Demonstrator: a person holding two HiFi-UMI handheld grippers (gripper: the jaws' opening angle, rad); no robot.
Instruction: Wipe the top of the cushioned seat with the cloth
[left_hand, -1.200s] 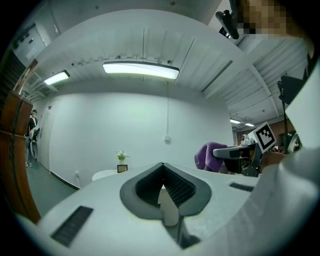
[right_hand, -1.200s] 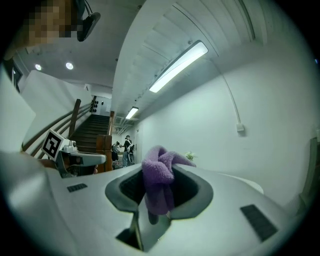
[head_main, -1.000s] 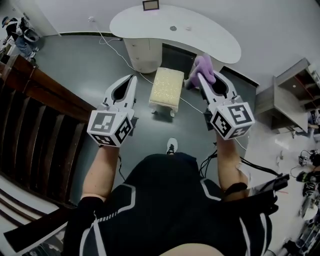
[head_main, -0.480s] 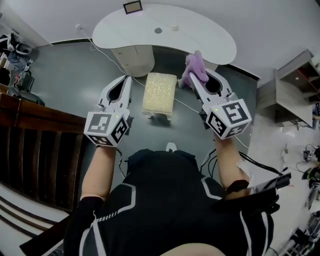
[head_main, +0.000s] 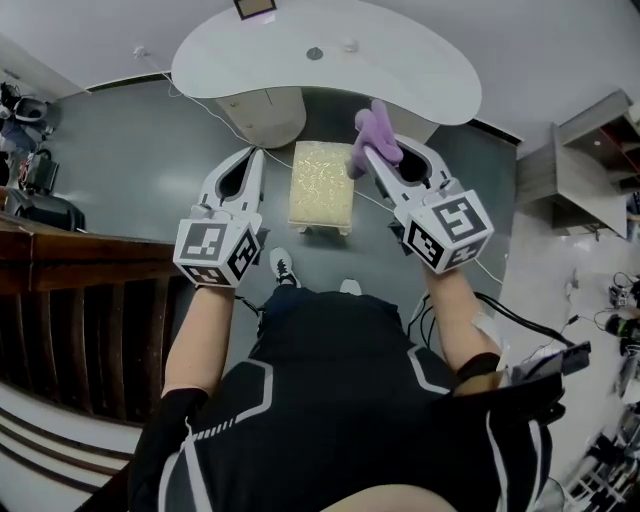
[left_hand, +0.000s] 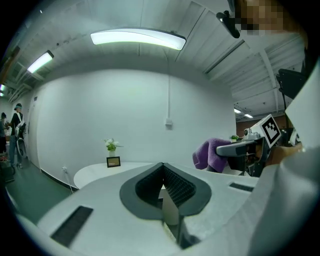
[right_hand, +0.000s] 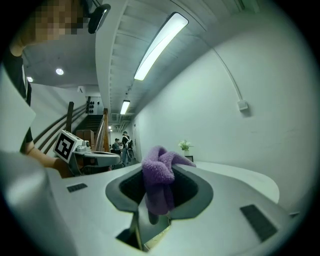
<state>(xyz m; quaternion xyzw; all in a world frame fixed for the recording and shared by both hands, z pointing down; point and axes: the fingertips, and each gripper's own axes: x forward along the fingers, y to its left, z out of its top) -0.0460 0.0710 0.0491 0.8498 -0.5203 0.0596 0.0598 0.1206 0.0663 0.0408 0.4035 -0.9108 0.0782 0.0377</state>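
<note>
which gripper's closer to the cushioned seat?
Right gripper: its tip, holding the cloth, sits at the right edge of the cushioned seat in the head view; the left gripper is off its left side.

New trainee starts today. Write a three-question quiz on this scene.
1. Fill in: the cushioned seat stands beside a white ___.
2. True or false: the left gripper has its jaws wide apart.
3. The cloth is: A spread on the seat; B clamped in the right gripper; C clamped in the left gripper.
Key: 1 table; 2 false, the jaws are together with nothing between them; 3 B.
</note>
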